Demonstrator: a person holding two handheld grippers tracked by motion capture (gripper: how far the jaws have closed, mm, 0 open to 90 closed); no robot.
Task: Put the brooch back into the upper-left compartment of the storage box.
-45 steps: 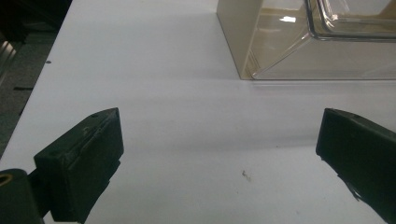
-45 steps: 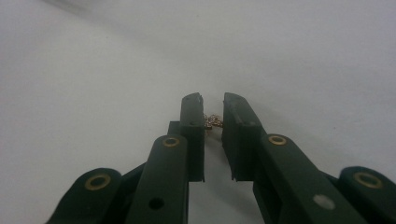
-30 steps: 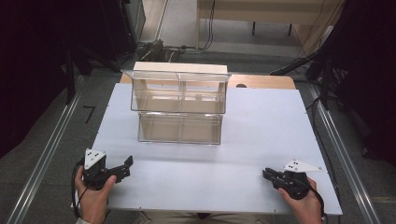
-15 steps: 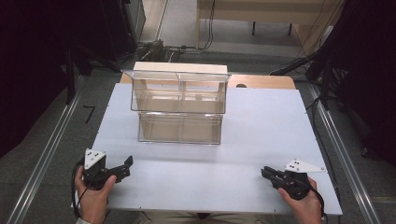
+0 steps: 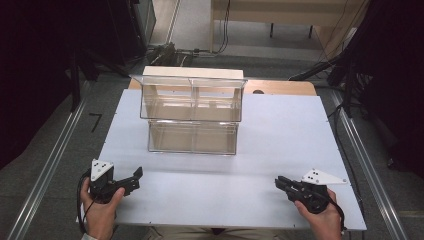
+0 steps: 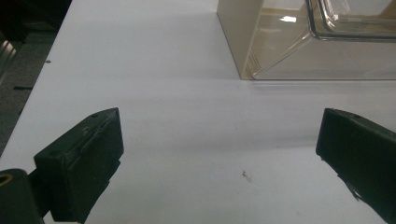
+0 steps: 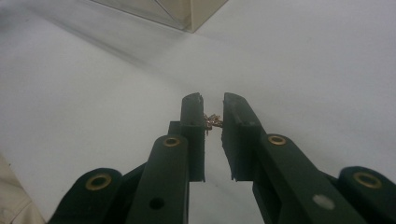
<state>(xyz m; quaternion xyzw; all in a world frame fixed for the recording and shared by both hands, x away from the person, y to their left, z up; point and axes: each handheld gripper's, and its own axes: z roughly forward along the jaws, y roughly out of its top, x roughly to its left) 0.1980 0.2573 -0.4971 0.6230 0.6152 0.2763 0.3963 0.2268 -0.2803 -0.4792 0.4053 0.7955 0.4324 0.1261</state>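
A clear two-tier plastic box (image 5: pixel 192 117) stands at the middle back of the white table (image 5: pixel 285 130); its lower corner shows in the left gripper view (image 6: pixel 299 51) and the right gripper view (image 7: pixel 187 11). My left gripper (image 5: pixel 134 178) rests at the table's front left, its jaws wide open (image 6: pixel 219 140) over bare tabletop. At the front right, my right gripper (image 5: pixel 278 183) has its jaws nearly together (image 7: pixel 212 105), shut on a tiny gold-coloured piece (image 7: pixel 212 122) pinched between the pads just above the table.
Grey floor and metal rails (image 5: pixel 50 165) run along both sides of the table. Dark equipment and cables (image 5: pixel 165 50) sit behind it, with a wooden table edge (image 5: pixel 280 87) at the back.
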